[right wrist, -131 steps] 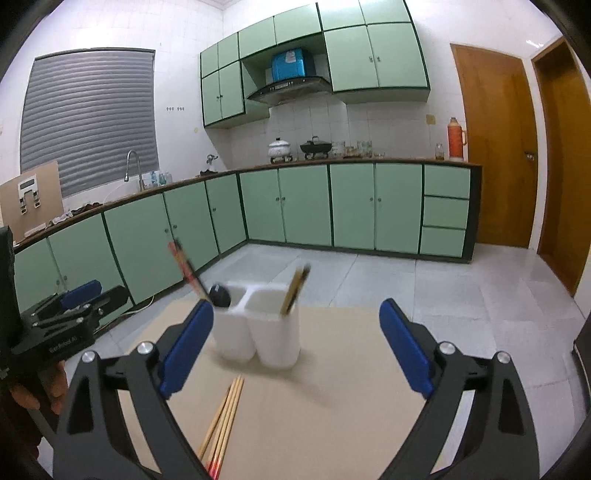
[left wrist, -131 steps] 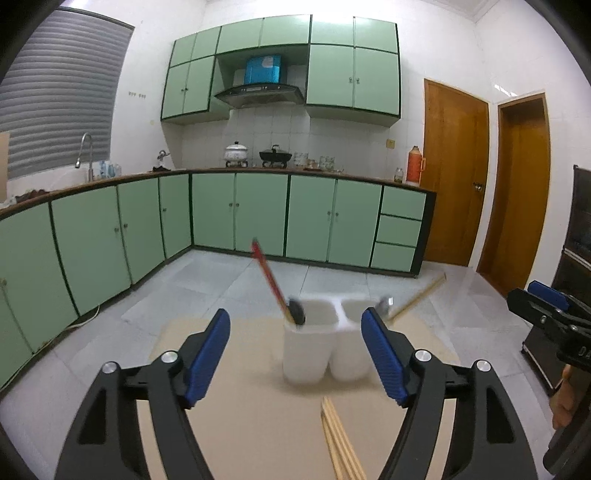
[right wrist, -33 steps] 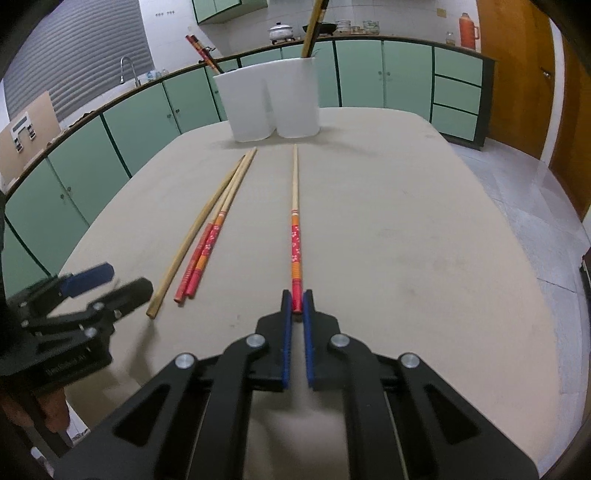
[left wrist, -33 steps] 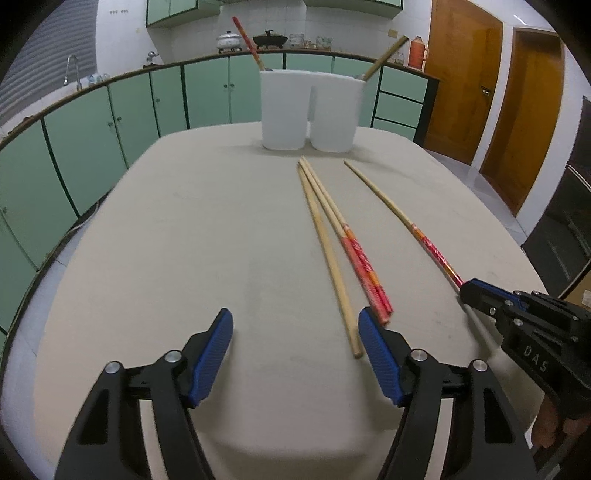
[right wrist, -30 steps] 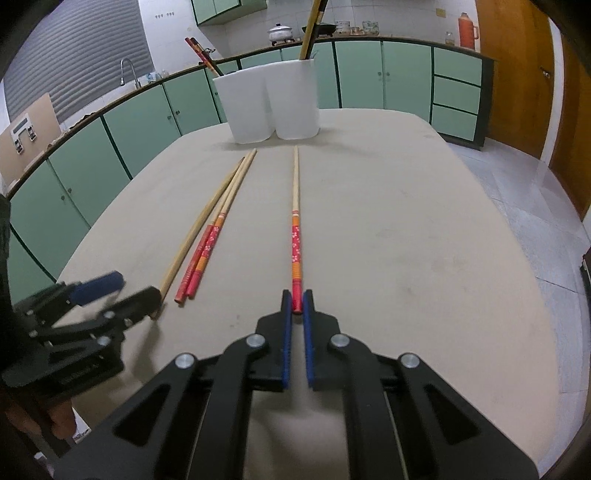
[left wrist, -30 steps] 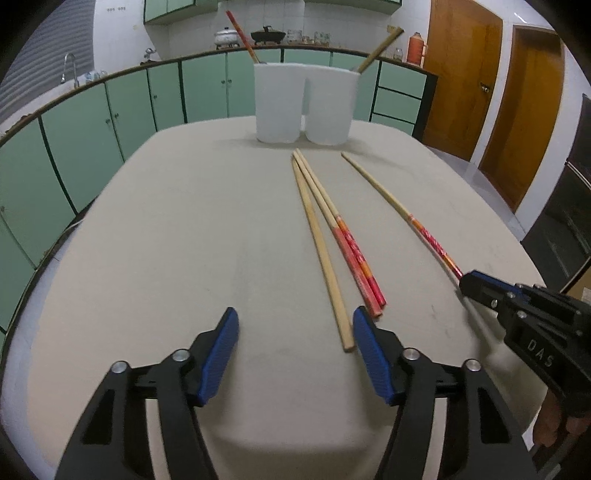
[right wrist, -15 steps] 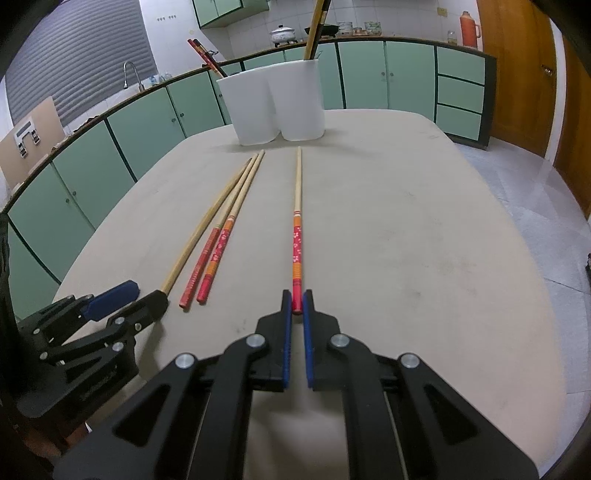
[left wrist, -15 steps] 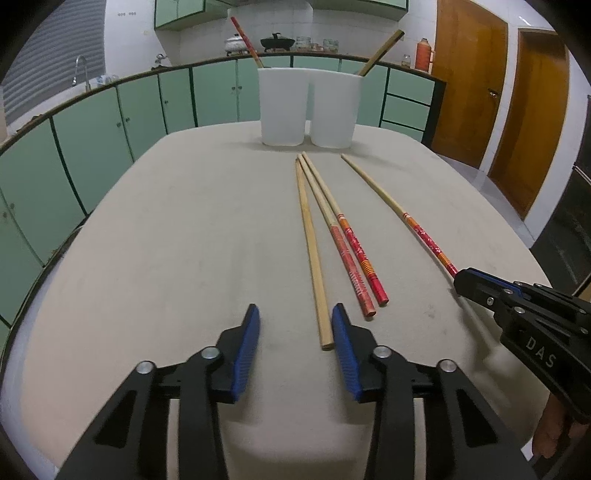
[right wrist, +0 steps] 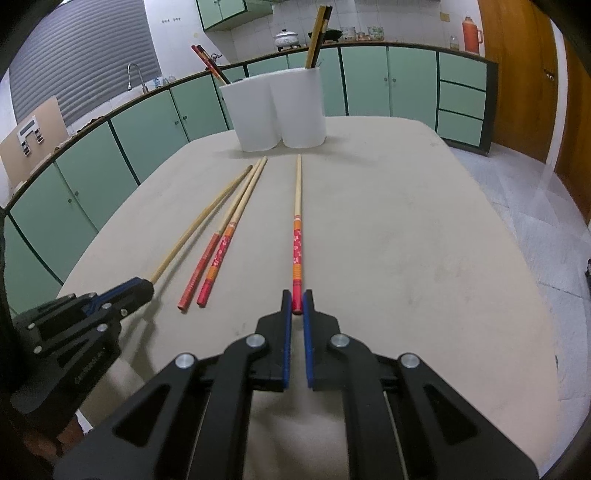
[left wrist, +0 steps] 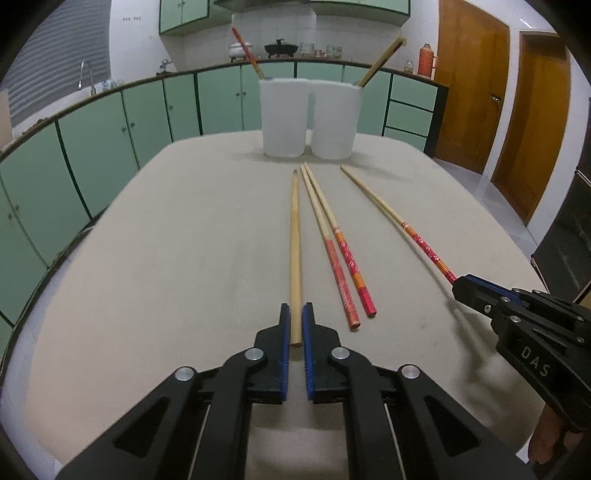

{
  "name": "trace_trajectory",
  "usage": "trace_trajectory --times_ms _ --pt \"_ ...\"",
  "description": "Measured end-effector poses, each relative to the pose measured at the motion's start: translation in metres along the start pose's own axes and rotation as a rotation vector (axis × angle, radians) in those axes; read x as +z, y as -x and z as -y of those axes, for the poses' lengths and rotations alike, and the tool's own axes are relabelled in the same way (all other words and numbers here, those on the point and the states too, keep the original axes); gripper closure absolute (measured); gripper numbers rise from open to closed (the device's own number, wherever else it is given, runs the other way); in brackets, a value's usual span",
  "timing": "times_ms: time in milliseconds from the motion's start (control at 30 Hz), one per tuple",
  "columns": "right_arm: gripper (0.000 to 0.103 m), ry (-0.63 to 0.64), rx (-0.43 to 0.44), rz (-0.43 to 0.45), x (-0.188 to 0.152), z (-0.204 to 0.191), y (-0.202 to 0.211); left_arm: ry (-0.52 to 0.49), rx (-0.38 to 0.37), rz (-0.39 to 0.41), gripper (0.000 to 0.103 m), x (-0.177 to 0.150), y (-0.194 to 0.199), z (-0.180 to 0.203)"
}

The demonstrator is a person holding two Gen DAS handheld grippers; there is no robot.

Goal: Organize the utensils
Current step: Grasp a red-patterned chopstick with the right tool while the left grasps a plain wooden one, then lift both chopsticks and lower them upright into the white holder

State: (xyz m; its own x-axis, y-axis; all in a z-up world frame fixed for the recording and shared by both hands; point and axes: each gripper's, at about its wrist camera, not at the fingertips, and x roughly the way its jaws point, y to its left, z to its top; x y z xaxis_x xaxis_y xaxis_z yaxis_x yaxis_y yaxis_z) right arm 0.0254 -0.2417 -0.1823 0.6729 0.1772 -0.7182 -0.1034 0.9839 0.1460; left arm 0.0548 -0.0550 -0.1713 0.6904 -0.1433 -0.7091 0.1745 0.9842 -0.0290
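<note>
Several chopsticks lie on the beige table (left wrist: 166,258). The jaws of my left gripper (left wrist: 295,314) are closing on the near end of a plain wooden chopstick (left wrist: 294,240), and the pads press it from both sides. My right gripper (right wrist: 296,299) is shut on the red end of a red-handled chopstick (right wrist: 297,229). Between the two lies a pair of red-handled chopsticks (left wrist: 332,240), untouched. At the far end stand two white holder cups (left wrist: 306,118). The left cup holds red chopsticks (right wrist: 207,62) and the right cup wooden ones (right wrist: 316,33).
Green cabinets (left wrist: 110,122) run along the left and the back of the room. Wooden doors (left wrist: 469,85) are at the right. The table's rounded edge (right wrist: 535,332) is close on the right side. A hand (right wrist: 66,432) grips the left tool.
My left gripper's jaws went from wide open to shut around the plain chopstick's near end, with a small shift toward it. The right gripper stayed shut on its chopstick without moving.
</note>
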Motion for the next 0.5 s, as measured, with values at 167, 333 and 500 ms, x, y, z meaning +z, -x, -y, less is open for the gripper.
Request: trace_trajectory --times_ms 167,333,500 --pt "0.098 0.015 -0.005 0.015 0.005 -0.003 0.007 -0.020 0.004 0.057 0.096 0.009 0.019 0.001" --pt "0.098 0.028 -0.009 0.036 0.013 -0.006 0.016 -0.016 0.004 0.114 0.096 0.019 0.037 -0.002" --pt "0.098 0.040 -0.015 0.065 0.024 -0.008 0.028 -0.018 0.006 0.184 0.096 0.033 0.054 -0.004"
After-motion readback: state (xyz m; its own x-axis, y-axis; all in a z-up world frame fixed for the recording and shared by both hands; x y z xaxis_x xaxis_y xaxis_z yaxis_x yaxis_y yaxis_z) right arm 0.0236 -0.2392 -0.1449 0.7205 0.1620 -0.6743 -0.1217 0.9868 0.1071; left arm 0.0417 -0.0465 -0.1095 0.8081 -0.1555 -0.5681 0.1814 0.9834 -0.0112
